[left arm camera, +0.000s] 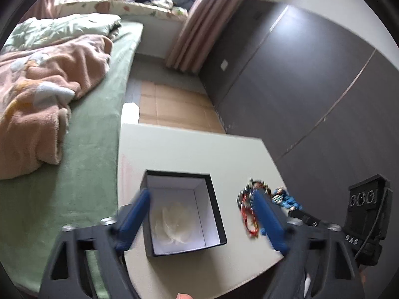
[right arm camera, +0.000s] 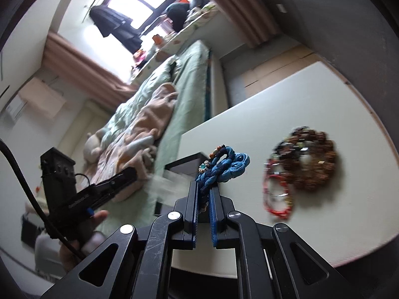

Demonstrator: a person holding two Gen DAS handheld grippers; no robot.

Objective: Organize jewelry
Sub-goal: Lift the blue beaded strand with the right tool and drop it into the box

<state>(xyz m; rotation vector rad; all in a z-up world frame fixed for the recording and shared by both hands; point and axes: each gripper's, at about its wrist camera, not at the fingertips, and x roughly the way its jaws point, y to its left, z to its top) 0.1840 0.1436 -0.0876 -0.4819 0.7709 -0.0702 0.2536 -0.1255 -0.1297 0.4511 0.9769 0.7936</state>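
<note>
While the blue braided cord bracelet (right arm camera: 225,165) with small coloured beads sits clamped between the nearly closed jaws of the right gripper (right arm camera: 204,194), it hangs clear above the pale white table (right arm camera: 286,94); its looped end sticks out past the blue fingertips (right arm camera: 214,211); in the left wrist view the same bracelet (left arm camera: 286,198) shows as a blue blur just right of the heap. Beside it on the table lies a heap of jewelry: a brown wooden-bead bracelet pile (right arm camera: 313,159) touching a red beaded string (right arm camera: 276,194); from the left wrist view the heap (left arm camera: 249,206) lies partly behind the right finger of the left gripper (left arm camera: 202,199). Left of the heap, apart from it, stands an open square black box with a white lining (left arm camera: 212,199); something pale and fluffy (left arm camera: 172,221) rests on its floor; what it is cannot be told. The left gripper's jaws stand wide apart and hold nothing; one blue finger (left arm camera: 134,214) overlaps the box's left wall and the other is over the heap. Beyond the table's left edge runs a bed with a green sheet (left arm camera: 94,149); a crumpled pink blanket (left arm camera: 42,104) lies on it.
</note>
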